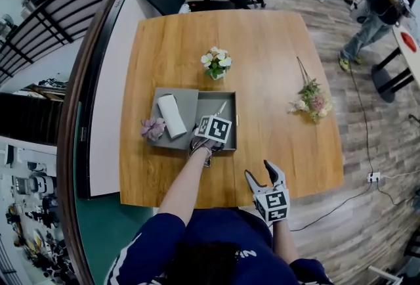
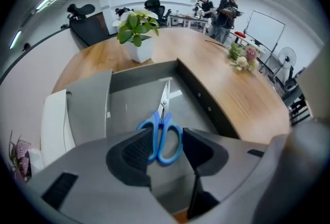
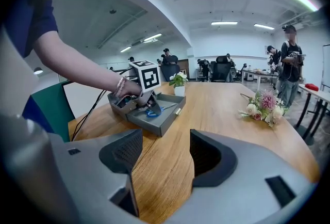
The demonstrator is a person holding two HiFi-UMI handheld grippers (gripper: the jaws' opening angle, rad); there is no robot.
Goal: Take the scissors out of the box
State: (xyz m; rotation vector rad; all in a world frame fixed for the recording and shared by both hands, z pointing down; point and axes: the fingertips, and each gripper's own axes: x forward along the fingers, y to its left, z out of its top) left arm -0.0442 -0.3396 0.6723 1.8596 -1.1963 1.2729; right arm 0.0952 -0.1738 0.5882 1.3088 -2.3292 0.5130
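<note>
Left gripper view first: where do the scissors (image 2: 164, 138) lie? (Clerk)

Flat on the floor of the open grey box (image 2: 206, 107), blue handles toward the left claw (image 2: 166, 152), blades pointing away from it. The handles sit between the two jaw tips. (Inspector)

State of that claw? (Clerk)

Jaws apart, tips within the box walls, one on either side of the handles. The left-hand pad overlaps one handle loop in the view; contact cannot be confirmed. Not clamped. (Inspector)

What surrounds it? (Clerk)

Just to that claw's left, a grey lid (image 1: 186, 101) lies flat beside the box, with a white roll (image 1: 172, 115) on it. A purple flower head (image 1: 153, 127) sits at the lid's outer corner. Ahead of the claw, beyond the box's far wall, a small potted plant (image 1: 216, 62) stands upright on the bench (image 1: 262, 41). Further ahead and to its right, a bouquet (image 1: 312, 100) lies on its side. (Inspector)

And the right claw (image 3: 165, 158)? (Clerk)

Jaws apart, only bare bench between them. It is held over the bench's near edge, well apart from the box, which lies ahead of it and to its left. (Inspector)
</note>
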